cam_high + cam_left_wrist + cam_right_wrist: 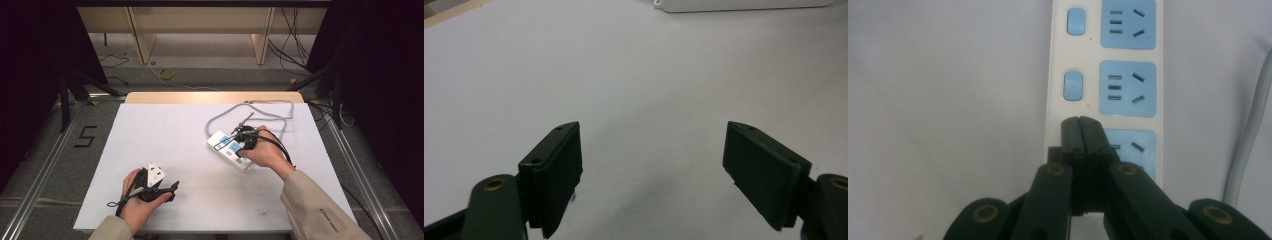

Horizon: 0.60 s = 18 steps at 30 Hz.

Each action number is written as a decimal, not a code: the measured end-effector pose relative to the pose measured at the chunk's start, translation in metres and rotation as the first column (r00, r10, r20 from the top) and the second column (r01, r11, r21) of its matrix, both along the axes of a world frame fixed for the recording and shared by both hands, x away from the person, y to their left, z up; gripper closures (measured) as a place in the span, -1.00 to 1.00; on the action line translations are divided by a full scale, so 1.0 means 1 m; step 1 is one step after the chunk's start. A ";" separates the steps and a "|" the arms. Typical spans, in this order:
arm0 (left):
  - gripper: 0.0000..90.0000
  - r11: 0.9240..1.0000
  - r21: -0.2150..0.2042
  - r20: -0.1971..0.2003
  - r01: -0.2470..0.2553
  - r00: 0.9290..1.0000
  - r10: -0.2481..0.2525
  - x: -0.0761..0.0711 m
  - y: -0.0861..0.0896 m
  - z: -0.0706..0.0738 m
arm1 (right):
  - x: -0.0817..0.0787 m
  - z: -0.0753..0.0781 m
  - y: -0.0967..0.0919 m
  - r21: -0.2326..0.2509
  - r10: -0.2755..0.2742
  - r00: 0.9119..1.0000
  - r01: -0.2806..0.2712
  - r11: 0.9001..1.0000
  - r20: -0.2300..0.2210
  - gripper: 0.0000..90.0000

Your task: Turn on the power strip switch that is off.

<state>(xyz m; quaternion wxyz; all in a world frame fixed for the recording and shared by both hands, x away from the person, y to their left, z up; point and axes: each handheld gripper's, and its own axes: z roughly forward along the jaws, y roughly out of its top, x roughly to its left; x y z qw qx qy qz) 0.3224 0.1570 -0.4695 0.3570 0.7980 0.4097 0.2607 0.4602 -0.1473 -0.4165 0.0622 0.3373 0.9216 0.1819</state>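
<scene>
Power strip (231,150): white body, blue socket panels and blue rocker switches (1072,85), lying flat on the white counter (165,145), directly under the right tongs and well apart from the left tongs. Left tongs (170,189): held in the left hand (136,202) near the counter's front edge, jaws standing wide apart with nothing between them, only bare counter ahead; the strip's end shows far off at the top of the left gripper view (744,5). Right tongs (1081,122): held in the right hand (265,150), jaws pressed together, gripping nothing, tips over the strip's switch column beside the nearest socket panel; whether they touch the strip cannot be told. Grey cable (265,107): runs from the strip in a loop behind the right tongs, seen also at the right edge of the right gripper view.
</scene>
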 end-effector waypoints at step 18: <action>-0.47 1.000 0.003 0.000 0.003 1.000 -0.003 0.000 0.000 0.000 | 0.003 -0.010 0.003 -0.022 -0.002 1.000 0.001 1.000 -0.029 1.00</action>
